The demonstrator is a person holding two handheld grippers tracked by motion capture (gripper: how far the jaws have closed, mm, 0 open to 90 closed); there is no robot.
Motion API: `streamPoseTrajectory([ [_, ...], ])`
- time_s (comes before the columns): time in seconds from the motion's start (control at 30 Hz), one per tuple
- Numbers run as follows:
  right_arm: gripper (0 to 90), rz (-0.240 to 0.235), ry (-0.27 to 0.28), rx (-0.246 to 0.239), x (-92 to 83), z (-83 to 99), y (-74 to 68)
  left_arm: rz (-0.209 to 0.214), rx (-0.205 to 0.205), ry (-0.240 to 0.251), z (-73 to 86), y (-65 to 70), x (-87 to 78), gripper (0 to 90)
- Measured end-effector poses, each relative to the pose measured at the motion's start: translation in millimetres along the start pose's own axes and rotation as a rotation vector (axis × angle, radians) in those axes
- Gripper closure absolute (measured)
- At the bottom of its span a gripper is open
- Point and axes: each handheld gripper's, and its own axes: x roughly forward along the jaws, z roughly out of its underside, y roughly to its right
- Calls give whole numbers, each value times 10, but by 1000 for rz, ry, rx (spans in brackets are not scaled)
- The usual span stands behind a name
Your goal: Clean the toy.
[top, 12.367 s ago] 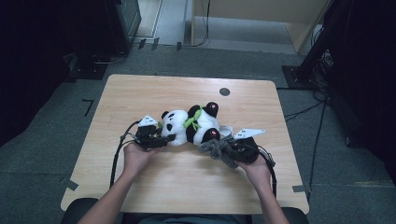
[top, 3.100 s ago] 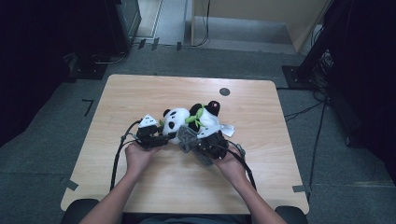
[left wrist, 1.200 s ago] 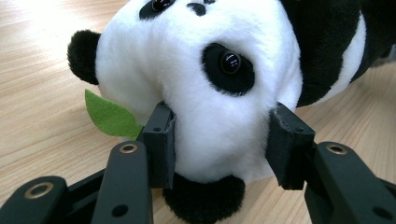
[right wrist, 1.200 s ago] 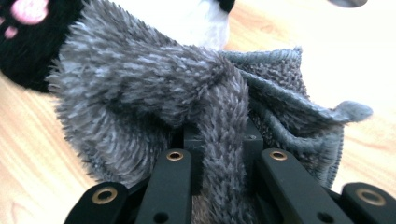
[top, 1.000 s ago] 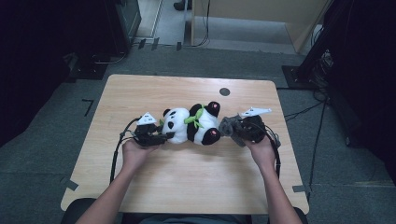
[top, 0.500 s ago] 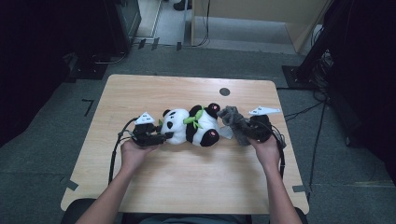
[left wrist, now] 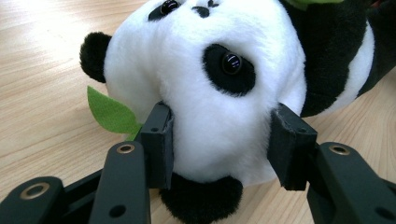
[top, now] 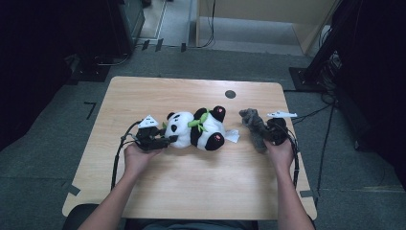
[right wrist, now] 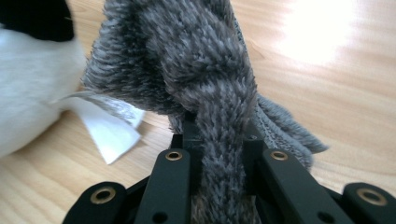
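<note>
A plush panda (top: pixel 197 130) lies on its side near the middle of the counter (top: pixel 191 191). The left hand-held gripper (top: pixel 165 141), at the panda's nine o'clock, clasps its white head (left wrist: pixel 219 102) between the pads; its jaws have just been opening slightly, though they touch the plush on both sides. At the panda's three o'clock, just apart from it, the right hand-held gripper (top: pixel 264 136) pinches a grey knitted cloth (right wrist: pixel 205 65) tightly, jaws narrow. A white tag (right wrist: pixel 109 128) lies between panda and cloth.
</note>
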Motion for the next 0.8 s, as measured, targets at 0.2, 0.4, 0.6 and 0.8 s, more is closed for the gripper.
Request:
streamPoseTrajectory([
  [0.2, 783, 14, -39, 26, 155, 66, 102, 4, 1, 2, 4, -11, 1, 481],
  [0.4, 762, 8, -49, 24, 229, 102, 122, 5, 1, 2, 7, -10, 1, 474],
  [0.6, 659, -26, -33, 42, 237, 133, 158, -3, 3, 5, 12, -18, 2, 431],
  [0.8, 495, -22, 5, 88, 168, 124, 187, -4, 0, 5, 10, -17, 2, 433],
])
